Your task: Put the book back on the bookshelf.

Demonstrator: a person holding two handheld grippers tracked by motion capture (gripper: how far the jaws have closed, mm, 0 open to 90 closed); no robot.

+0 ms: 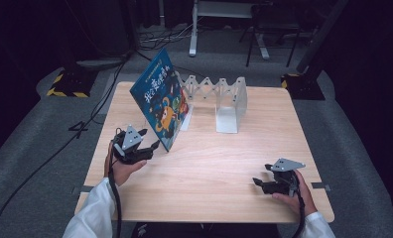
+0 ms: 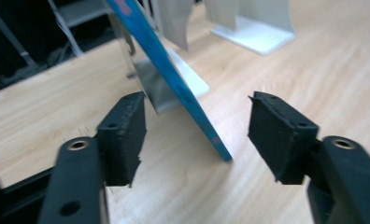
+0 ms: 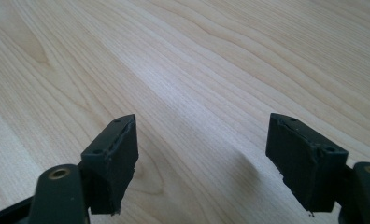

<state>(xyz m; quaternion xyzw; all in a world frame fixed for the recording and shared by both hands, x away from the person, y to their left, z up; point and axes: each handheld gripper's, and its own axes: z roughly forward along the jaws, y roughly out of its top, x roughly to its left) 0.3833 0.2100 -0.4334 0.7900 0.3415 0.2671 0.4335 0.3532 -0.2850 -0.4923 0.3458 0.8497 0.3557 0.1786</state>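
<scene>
Book upright against rack at table rear; left gripper just beside book.

Light fell from above onto the pale wooden table, leaving the surrounding floor and background dim to black. A soft sheen streaked the wood in the right gripper view. In the left gripper view the blue book and the white rack behind it were blurred
</scene>
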